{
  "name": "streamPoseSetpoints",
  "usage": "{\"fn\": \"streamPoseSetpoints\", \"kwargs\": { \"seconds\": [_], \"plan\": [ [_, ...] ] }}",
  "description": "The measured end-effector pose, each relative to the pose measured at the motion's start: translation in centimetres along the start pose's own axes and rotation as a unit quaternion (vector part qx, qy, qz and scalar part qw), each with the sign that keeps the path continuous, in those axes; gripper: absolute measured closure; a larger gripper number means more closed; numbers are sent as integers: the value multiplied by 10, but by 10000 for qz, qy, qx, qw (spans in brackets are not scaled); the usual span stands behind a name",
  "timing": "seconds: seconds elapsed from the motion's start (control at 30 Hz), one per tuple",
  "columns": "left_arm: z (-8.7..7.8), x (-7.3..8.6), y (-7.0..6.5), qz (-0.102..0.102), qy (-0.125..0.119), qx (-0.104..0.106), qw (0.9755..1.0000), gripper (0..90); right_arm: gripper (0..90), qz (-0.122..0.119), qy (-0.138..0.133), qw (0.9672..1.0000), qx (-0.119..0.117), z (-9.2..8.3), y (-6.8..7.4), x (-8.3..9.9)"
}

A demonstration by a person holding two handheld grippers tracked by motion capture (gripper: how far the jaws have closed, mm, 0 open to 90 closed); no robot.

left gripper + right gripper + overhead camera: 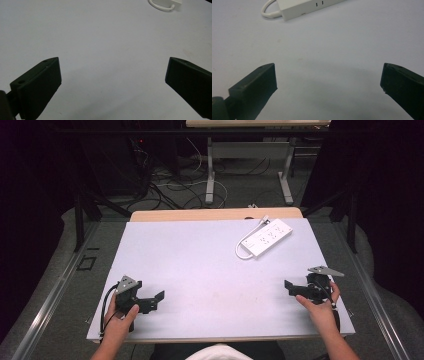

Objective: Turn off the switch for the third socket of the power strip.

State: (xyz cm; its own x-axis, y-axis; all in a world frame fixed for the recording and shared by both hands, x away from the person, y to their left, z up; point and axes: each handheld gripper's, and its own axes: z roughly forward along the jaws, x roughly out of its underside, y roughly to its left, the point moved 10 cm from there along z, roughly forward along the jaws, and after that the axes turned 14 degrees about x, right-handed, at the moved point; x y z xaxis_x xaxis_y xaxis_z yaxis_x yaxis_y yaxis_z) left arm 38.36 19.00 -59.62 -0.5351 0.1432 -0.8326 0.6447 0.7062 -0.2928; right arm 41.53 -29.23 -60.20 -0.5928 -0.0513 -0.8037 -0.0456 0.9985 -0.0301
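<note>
A white power strip [267, 237] lies flat at the far right of the white table [200, 270], with its short white cable [242, 251] looped at its near end. My left gripper [154, 301] rests low over the near left of the table, held by a hand, jaws spread wide with bare tabletop between them [113, 62]. At the near right my right gripper [292, 290] is held the same way, open and empty [329, 66]. The power strip [312, 6] lies ahead of the right gripper, well beyond its jaws. A corner of the strip [172, 5] appears far off in the left gripper view.
A wooden strip [215, 214] runs along the table's far edge. Beyond it the floor holds loose cables [175, 185] and the metal legs of another table [210, 170]. Metal rails [55, 290] flank the table on both sides.
</note>
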Motion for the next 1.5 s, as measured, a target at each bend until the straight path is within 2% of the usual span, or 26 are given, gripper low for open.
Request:
{"fn": "streamPoseSetpoints", "kwargs": {
  "seconds": [0.1, 0.3, 0.47, 0.8, 0.83, 1.3, 1.4, 1.5],
  "plan": [
    [1, 0, 0, 12, 1, -13, 10000, 4, 3, -48, -27, 10000, -35, -5, 3, -2],
    [1, 1, 2, 87, 44, -53, 9999, 4, 3, -325, -201, 9992, -66, -16, 14, -9],
    [-1, 1, 2, 104, 58, -71, 9999, 4, 3, -281, -227, 9993, -135, -21, 19, -14],
    [-3, 1, 0, 109, 23, -82, 9999, 4, 15, -377, -368, 9985, -175, -35, 19, -31],
    [-3, 1, 0, 108, 22, -85, 9999, 4, 17, -392, -434, 9982, -156, -35, 19, -34],
    [-4, 2, 1, 95, 10, -104, 9999, 4, 33, -543, -485, 9970, -246, -38, 22, -61],
    [-5, 2, 1, 92, 12, -107, 9999, 4, 40, -665, -467, 9966, -165, -38, 20, -70],
    [-5, 2, 1, 80, 2, -107, 9999, 4, 45, -685, -495, 9963, -154, -38, 21, -76]
  ]
}}
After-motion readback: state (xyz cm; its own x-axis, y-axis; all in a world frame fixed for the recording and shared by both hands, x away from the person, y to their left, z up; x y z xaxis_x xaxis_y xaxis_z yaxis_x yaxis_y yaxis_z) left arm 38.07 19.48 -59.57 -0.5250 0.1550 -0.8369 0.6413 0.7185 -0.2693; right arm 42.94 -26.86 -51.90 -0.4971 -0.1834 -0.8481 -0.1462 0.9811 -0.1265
